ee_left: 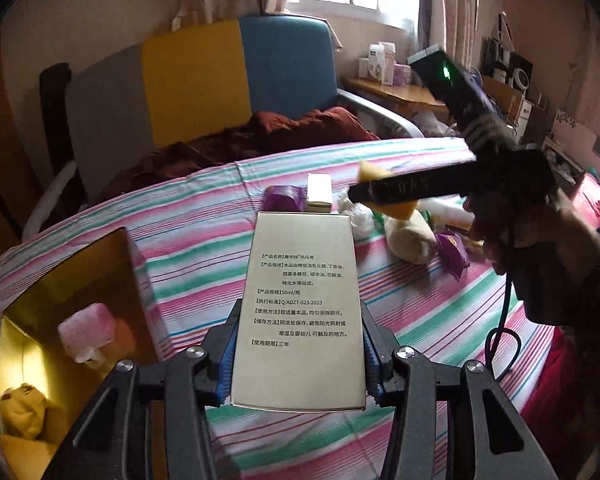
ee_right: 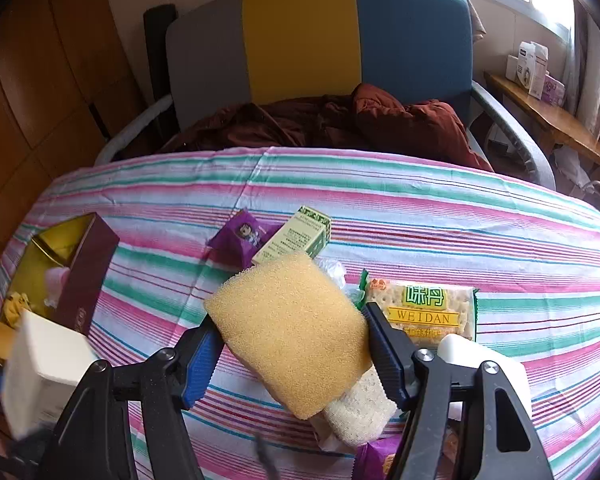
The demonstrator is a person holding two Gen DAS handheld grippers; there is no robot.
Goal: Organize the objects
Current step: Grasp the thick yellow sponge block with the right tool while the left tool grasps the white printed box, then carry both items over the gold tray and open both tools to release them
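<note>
My left gripper [ee_left: 298,354] is shut on a silver carton [ee_left: 298,304] with printed text, held above the striped bed. An open gold-lined box [ee_left: 60,344] lies to its left, with a pink item [ee_left: 86,330] and a yellow plush [ee_left: 20,412] inside. My right gripper [ee_right: 294,354] is shut on a yellow sponge [ee_right: 290,332], above the bed; it also shows in the left wrist view [ee_left: 384,196]. The same box [ee_right: 72,276] is at far left in the right wrist view, and the carton [ee_right: 44,372] is blurred below it.
On the striped bedspread [ee_right: 420,216] lie a purple packet [ee_right: 242,234], a green-white carton [ee_right: 296,238], a Weidan cracker pack [ee_right: 424,308], a loofah [ee_right: 360,412] and a white bottle [ee_right: 484,364]. A tricolour chair [ee_right: 320,40] with brown cloth stands behind.
</note>
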